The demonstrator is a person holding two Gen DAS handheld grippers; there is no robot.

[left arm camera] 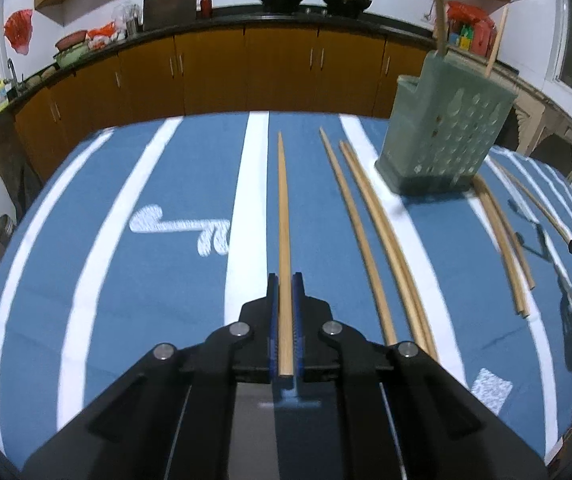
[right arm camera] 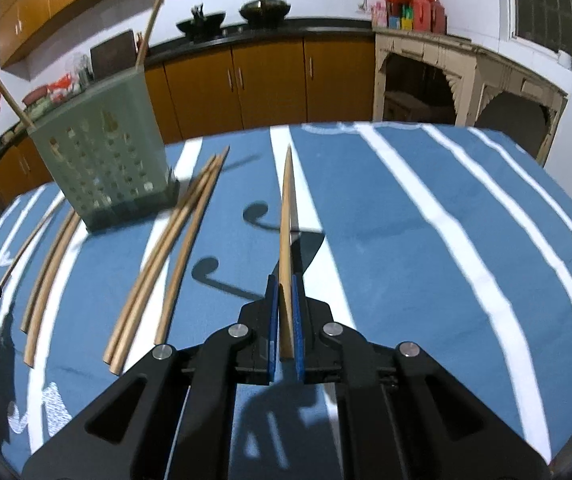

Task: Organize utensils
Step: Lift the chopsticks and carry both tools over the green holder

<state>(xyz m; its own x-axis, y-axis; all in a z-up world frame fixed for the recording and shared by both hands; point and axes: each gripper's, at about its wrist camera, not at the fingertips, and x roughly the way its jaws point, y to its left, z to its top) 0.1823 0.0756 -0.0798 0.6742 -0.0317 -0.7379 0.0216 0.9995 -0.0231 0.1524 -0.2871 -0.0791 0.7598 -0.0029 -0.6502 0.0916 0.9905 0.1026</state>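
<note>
The left gripper [left arm camera: 284,280] pinches one long tapered wooden chopstick [left arm camera: 284,216] near its thick end, and the right gripper [right arm camera: 284,280] is pressed onto another wooden chopstick [right arm camera: 286,240] the same way; each stick juts far ahead of the blue pads.

The table under its blue cloth with white stripes [left arm camera: 166,280] carries the rest. The pale green perforated plastic utensil holder [left arm camera: 445,136] stands at the far side, two sticks already leaning out of its top. Its mouth looks narrow and the held sticks are long, so a tip arriving off line could catch the rim and tip or shove the light holder.

The loose wooden chopsticks [left arm camera: 369,236] lie just beside its base; a low sweep could scatter them.

Smallest risk: gripped so near one end, a stick may pivot between the pads and slip.
</note>
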